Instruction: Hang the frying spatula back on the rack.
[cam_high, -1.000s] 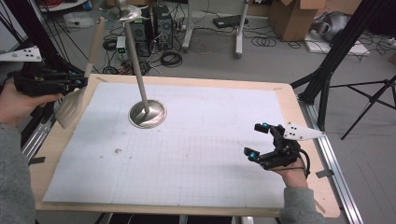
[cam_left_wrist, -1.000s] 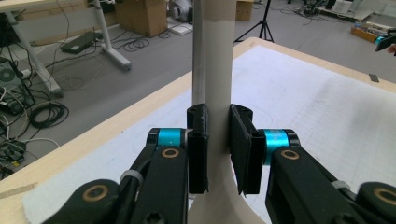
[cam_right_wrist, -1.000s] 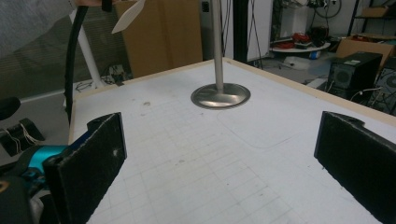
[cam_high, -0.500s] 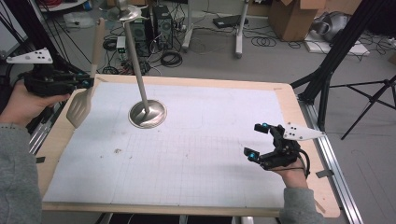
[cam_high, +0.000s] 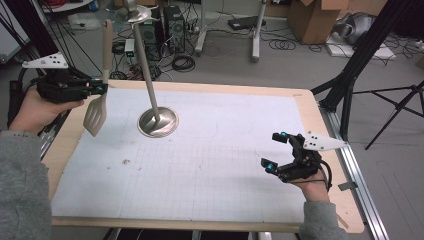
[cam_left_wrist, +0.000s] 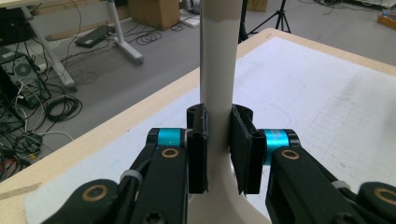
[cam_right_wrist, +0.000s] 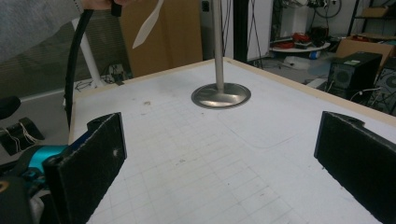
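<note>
From the high view, the left claw (cam_high: 97, 89) at nine o'clock clamps the handle of a beige plastic slotted spatula (cam_high: 98, 102), its blade hanging over the counter (cam_high: 210, 165) edge, near the polished steel stand with a round base and tall pole (cam_high: 157, 121) at eleven o'clock. The right claw (cam_high: 277, 150) rests at four o'clock, jaws spread and empty. In the left claw view, both pads pinch the pale handle squarely. In the right claw view, the wide-apart jaws frame the stand ahead, the spatula raised at eleven o'clock. A risk, I judge: swinging the spatula toward the pole could knock the stand over.
</note>
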